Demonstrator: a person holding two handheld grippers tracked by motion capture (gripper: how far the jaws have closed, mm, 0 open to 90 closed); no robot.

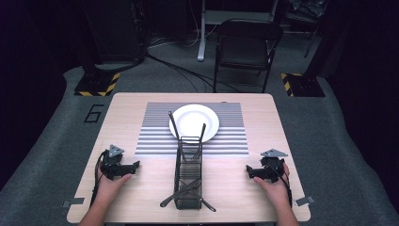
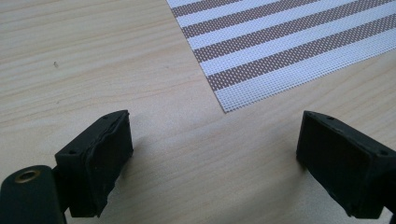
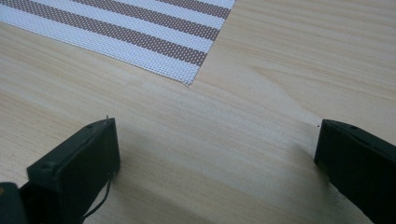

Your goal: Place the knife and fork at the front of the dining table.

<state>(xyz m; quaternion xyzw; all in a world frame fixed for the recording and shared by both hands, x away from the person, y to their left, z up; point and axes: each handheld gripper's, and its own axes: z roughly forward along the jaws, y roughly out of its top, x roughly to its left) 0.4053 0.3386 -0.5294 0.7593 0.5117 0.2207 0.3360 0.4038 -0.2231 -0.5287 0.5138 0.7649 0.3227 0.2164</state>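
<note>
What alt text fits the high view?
A black wire cutlery basket holding dark utensils stands mid-table, its far end touching a round white plate on a striped placemat. Open left tool and open right tool rest on either side.

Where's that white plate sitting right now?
In the high view the white plate lies on the striped mat at the middle of the table's far half, just behind the black wire basket.

Wire caddy point(image 1: 188, 174) stands between claws; flanking tabletop point(image 1: 141, 188) free.
</note>
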